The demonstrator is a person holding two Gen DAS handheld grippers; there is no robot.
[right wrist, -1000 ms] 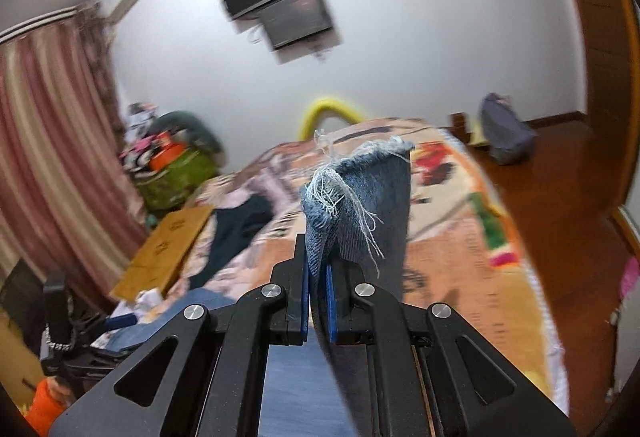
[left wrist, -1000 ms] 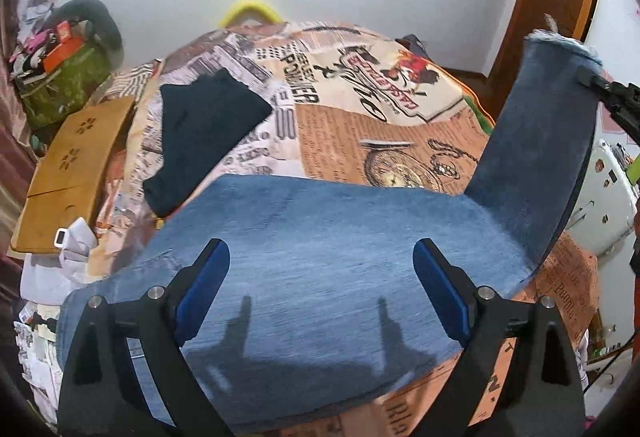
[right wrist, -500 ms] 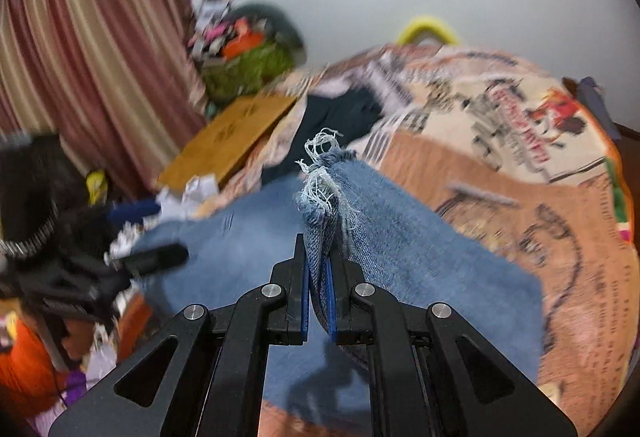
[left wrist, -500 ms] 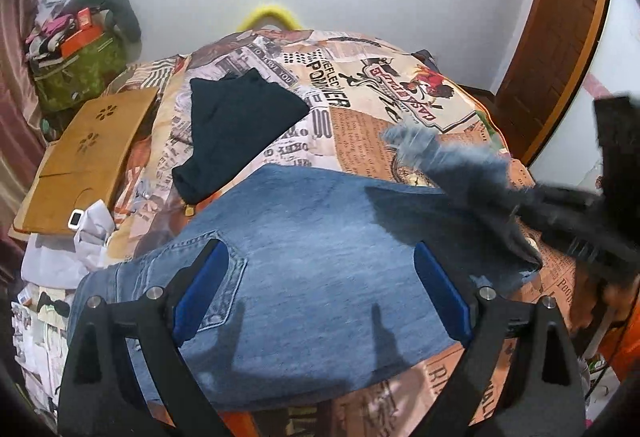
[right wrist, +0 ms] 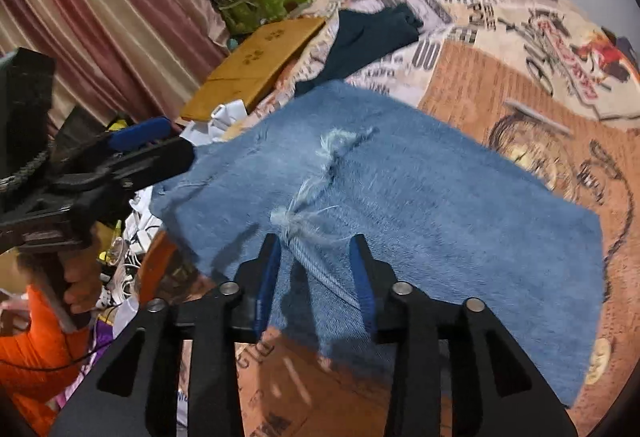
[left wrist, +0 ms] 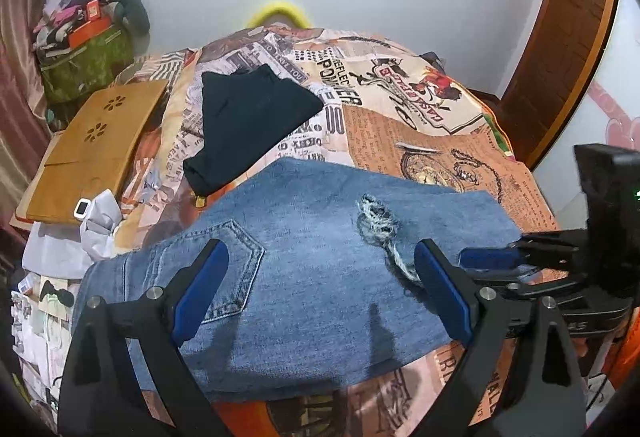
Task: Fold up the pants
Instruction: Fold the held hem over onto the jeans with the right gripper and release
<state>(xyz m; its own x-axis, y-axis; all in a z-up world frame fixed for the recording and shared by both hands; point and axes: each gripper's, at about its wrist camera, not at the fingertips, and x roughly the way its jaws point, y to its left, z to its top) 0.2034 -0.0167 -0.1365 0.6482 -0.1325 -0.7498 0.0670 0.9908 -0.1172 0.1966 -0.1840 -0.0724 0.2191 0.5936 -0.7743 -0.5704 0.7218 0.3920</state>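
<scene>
Blue jeans (left wrist: 312, 277) lie folded across the patterned bedspread (left wrist: 420, 125), back pocket (left wrist: 224, 269) to the left. The frayed leg hem (left wrist: 378, 225) rests on top of the denim. My left gripper (left wrist: 320, 265) hovers open over the jeans, nothing between its fingers. In the right wrist view my right gripper (right wrist: 316, 253) sits low over the jeans (right wrist: 420, 205). Its jaws are opening, and the frayed hem (right wrist: 300, 221) lies loose between the pads, not pinched. Each gripper shows in the other's view: the right gripper (left wrist: 492, 257) at the jeans' right edge, the left gripper (right wrist: 140, 141) at their left.
A black garment (left wrist: 248, 121) lies behind the jeans. At the bed's left edge are a wooden lap board (left wrist: 92, 141), white clutter (left wrist: 96, 221) and a green bag (left wrist: 84, 65). A wooden door (left wrist: 560, 69) stands at right. A hand with an orange sleeve (right wrist: 76, 289) holds the left gripper.
The right gripper carried the raised leg end over and down onto the jeans, then its jaws parted and the hem dropped onto the denim. The left gripper stayed open, shifting slightly.
</scene>
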